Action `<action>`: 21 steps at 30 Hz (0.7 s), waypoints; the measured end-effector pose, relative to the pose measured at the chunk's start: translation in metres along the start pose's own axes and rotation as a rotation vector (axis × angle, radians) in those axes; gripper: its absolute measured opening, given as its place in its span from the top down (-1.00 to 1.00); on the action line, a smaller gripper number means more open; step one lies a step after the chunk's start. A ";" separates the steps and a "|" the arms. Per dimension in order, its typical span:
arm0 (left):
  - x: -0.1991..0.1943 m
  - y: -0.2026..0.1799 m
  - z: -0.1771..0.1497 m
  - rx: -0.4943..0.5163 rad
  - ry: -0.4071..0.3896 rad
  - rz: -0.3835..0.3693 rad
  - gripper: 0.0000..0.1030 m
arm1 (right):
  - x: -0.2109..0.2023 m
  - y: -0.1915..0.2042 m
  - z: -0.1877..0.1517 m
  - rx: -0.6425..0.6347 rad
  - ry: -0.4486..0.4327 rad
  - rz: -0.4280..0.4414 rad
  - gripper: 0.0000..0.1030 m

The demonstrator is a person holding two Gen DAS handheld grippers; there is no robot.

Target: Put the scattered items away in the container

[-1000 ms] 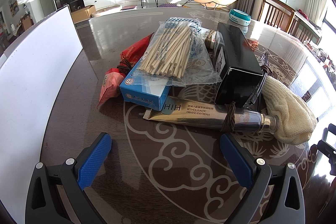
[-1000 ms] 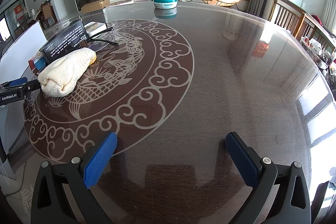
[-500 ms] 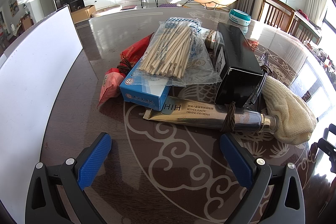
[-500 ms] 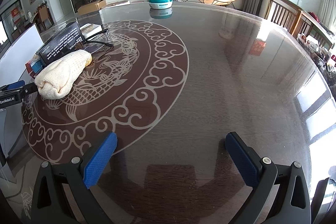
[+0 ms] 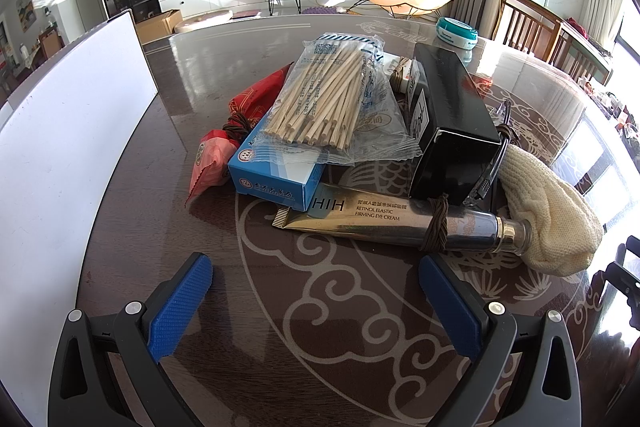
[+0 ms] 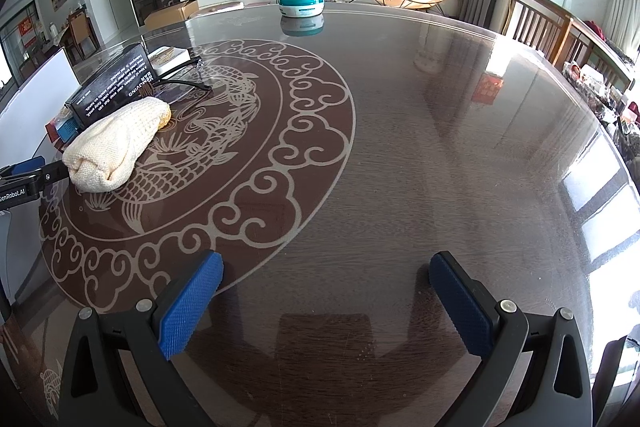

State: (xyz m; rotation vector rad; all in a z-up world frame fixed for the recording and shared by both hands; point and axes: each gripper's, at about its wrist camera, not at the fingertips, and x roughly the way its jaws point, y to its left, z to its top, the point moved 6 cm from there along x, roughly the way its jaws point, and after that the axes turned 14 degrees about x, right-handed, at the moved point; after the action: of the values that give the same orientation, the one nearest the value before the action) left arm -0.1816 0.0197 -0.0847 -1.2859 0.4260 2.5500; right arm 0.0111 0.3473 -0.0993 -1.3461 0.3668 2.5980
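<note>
A pile of items lies ahead of my left gripper (image 5: 316,291), which is open and holds nothing. Nearest is a gold eye cream tube (image 5: 384,219) with a brown hair tie around it. Behind it sit a blue box (image 5: 276,175), a clear bag of wooden sticks (image 5: 328,99), a red packet (image 5: 216,155) and a black box (image 5: 448,123). A cream knitted cloth (image 5: 548,211) lies at the right. The white container wall (image 5: 68,155) stands along the left. My right gripper (image 6: 326,291) is open over bare table, with the cloth (image 6: 116,143) and black box (image 6: 112,87) far to its left.
A teal round tin (image 6: 302,5) stands at the far side of the dark glass table (image 6: 440,147). Glasses lie behind the black box. Wooden chairs (image 6: 540,23) line the right edge. The left gripper's body (image 6: 24,179) shows at the left edge of the right wrist view.
The left wrist view is unchanged. The right wrist view has drifted slightly, with the tin and cloth shifting a little to the left.
</note>
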 end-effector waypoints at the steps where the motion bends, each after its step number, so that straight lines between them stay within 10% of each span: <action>1: 0.000 0.000 0.000 0.000 0.000 0.000 -1.00 | 0.000 0.000 0.000 0.000 0.000 0.000 -1.00; 21: 0.001 0.000 0.000 0.002 -0.001 -0.002 -1.00 | 0.001 0.002 0.001 -0.005 0.000 0.004 -1.00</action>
State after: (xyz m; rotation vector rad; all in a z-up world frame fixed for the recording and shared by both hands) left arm -0.1818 0.0199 -0.0857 -1.2836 0.4270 2.5471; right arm 0.0097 0.3456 -0.0992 -1.3484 0.3641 2.6038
